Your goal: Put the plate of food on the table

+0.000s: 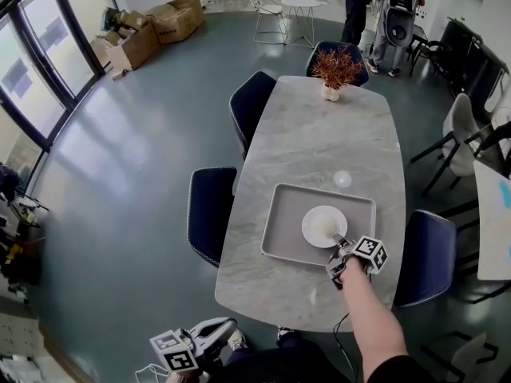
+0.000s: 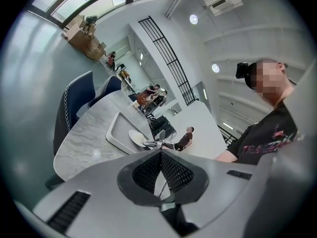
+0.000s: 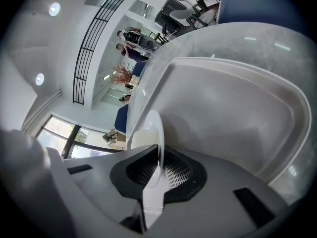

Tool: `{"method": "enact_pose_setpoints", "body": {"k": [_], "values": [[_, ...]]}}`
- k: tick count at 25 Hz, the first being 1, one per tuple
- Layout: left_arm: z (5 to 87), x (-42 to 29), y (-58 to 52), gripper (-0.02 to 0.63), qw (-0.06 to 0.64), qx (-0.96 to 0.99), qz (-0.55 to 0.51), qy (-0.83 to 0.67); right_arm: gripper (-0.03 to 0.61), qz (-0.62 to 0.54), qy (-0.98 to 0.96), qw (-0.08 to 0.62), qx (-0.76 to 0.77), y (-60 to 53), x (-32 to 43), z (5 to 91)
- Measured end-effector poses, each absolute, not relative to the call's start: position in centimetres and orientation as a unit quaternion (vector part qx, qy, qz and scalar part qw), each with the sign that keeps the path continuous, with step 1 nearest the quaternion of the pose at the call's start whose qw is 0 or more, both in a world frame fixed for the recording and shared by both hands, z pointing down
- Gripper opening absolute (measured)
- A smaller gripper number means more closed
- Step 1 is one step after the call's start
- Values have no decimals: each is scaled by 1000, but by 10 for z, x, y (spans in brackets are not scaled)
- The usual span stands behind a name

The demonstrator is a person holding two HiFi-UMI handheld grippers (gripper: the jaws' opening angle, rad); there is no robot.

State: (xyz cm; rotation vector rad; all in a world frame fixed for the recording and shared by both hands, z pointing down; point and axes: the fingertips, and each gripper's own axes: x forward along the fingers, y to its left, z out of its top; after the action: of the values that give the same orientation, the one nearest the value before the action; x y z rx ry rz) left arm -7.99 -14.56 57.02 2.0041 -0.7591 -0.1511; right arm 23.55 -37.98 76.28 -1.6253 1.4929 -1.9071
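Note:
A white plate (image 1: 323, 226) with a pale lump of food on it sits in a grey tray (image 1: 279, 222) on the marble table (image 1: 319, 134). My right gripper (image 1: 342, 247) reaches in from the near right and is shut on the plate's near rim. In the right gripper view the plate's rim (image 3: 159, 133) runs edge-on between the pads, with the tray (image 3: 223, 108) behind it. My left gripper (image 1: 215, 331) hangs low beside my body, off the table's near edge. Its jaws (image 2: 161, 166) are shut with nothing between them, and it looks toward the tray (image 2: 116, 128).
Navy chairs (image 1: 211, 210) stand along both long sides of the table. A vase of dried red plant (image 1: 335, 70) is at the far end, and a small round clear object (image 1: 342, 179) lies beyond the tray. People stand far off; cardboard boxes (image 1: 152, 30) sit at the far left.

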Motion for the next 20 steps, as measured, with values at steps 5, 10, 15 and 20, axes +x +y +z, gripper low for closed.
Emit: {"method": "enact_pose_setpoints", "body": {"k": [5,10,15,20], "values": [[572,-85,-147,5,477,819,-62,-313,33,-649,506,55,-565,-379,235,770],[570,-87,-146,5,479,818,-69,-311,70,-637,509,-23,-578,-375,237,776],[570,-91,-146,5,481,819,-71,-305,91,-620,514,-80,-587,-376,235,776],[567,-95,-143,5,479,821,-79,-302,120,-581,511,-125,-621,-369,252,766]]}}
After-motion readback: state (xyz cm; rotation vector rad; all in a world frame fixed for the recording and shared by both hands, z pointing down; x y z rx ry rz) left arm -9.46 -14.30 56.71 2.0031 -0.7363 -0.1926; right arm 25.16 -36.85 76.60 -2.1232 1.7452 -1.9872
